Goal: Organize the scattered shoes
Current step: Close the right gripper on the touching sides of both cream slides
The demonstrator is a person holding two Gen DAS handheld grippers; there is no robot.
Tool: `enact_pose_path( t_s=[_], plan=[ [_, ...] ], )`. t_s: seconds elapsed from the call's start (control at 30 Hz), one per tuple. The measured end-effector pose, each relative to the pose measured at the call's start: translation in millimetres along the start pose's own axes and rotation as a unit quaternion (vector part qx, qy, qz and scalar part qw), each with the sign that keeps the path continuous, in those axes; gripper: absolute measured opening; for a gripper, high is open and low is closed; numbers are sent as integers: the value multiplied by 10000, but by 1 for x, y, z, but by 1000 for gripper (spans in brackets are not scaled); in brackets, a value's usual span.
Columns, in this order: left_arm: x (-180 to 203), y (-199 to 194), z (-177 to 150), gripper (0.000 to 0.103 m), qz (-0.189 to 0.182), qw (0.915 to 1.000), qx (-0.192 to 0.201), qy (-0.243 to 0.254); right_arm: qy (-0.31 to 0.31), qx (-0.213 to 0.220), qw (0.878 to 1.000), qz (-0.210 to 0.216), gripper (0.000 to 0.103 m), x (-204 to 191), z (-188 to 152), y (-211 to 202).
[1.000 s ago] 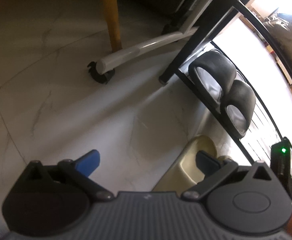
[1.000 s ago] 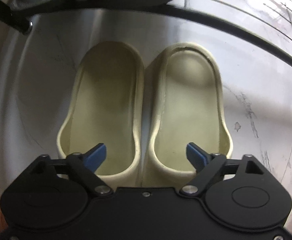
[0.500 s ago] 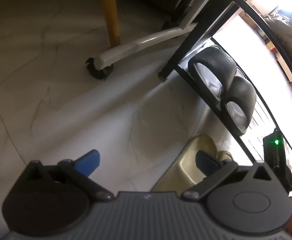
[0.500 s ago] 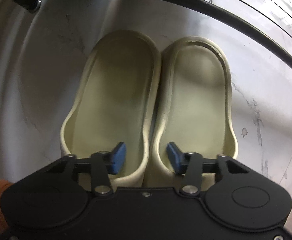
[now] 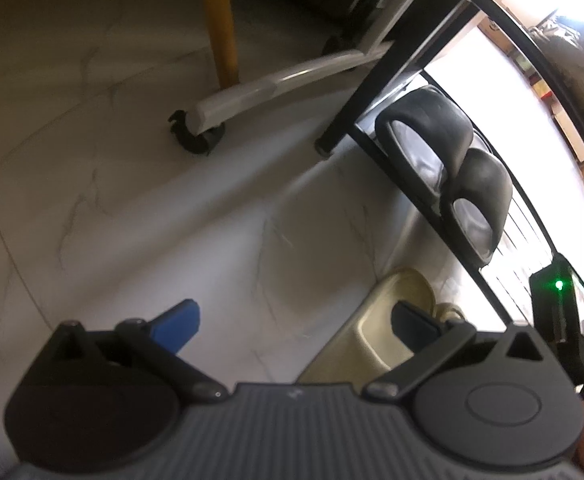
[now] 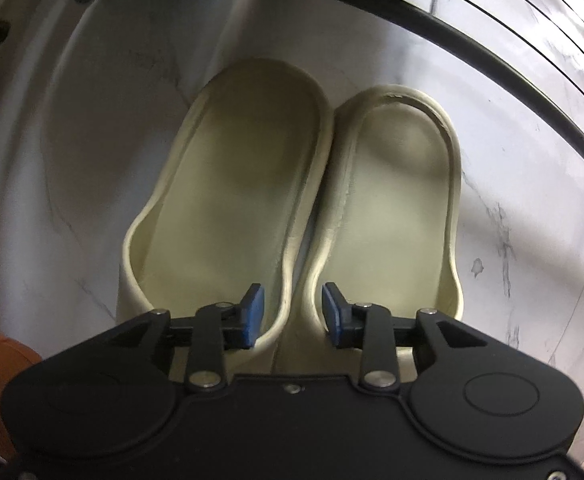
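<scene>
- In the left wrist view, the left gripper (image 5: pixel 294 320) is seen spread wide with nothing between its fingers; it is held over the pale marble floor (image 5: pixel 131 200) and tilted downward.
- Beyond it, a yellow wooden leg (image 5: pixel 219 28) and a white bar on a black caster (image 5: pixel 195 136) are seen standing on the floor.
- Further right, a black metal shoe rack (image 5: pixel 376 84) is seen, with a pair of black slippers (image 5: pixel 448 152) laid side by side on its low shelf.
- At the lower right, part of a cream slipper is seen on the floor in front of the rack, partly hidden behind the left gripper's right finger; it is not touched by that gripper.
- In the right wrist view, the right gripper (image 6: pixel 292 312) is pointed straight down over the pair of cream slippers.
- The left cream slipper (image 6: pixel 231 184) and the right cream slipper (image 6: pixel 400 192) are laid side by side on the floor, touching along their inner sides, just in front of the rack's lower rail (image 6: pixel 492 56).
- The right gripper's jaws are closing, with the two adjoining inner walls of the slippers between the blue pads (image 6: pixel 253 312); one pad is placed inside each slipper.
- The pads appear to be against those walls, so both slippers are pinched together at the end nearest the camera.
</scene>
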State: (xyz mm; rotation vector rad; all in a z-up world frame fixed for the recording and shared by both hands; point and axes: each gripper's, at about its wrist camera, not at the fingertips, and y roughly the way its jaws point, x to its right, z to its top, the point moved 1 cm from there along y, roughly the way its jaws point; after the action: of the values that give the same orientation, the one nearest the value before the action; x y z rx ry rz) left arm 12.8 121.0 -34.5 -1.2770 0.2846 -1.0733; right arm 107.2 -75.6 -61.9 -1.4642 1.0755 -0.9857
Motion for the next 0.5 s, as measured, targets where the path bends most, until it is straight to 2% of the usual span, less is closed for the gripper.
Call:
enact_pose_path(
  t_s=[0.1, 0.33, 0.5],
  plan=[
    [-1, 0, 0, 102, 4, 10000, -17, -25, -9, 95, 10000, 17, 19, 0, -3, -3],
    [-2, 2, 0, 102, 2, 10000, -54, -46, 237, 538, 9981, 205, 17, 12, -26, -24],
    [-2, 2, 0, 102, 16, 10000, -74, -45, 488, 408, 9969, 452, 17, 30, -41, -27]
  ],
)
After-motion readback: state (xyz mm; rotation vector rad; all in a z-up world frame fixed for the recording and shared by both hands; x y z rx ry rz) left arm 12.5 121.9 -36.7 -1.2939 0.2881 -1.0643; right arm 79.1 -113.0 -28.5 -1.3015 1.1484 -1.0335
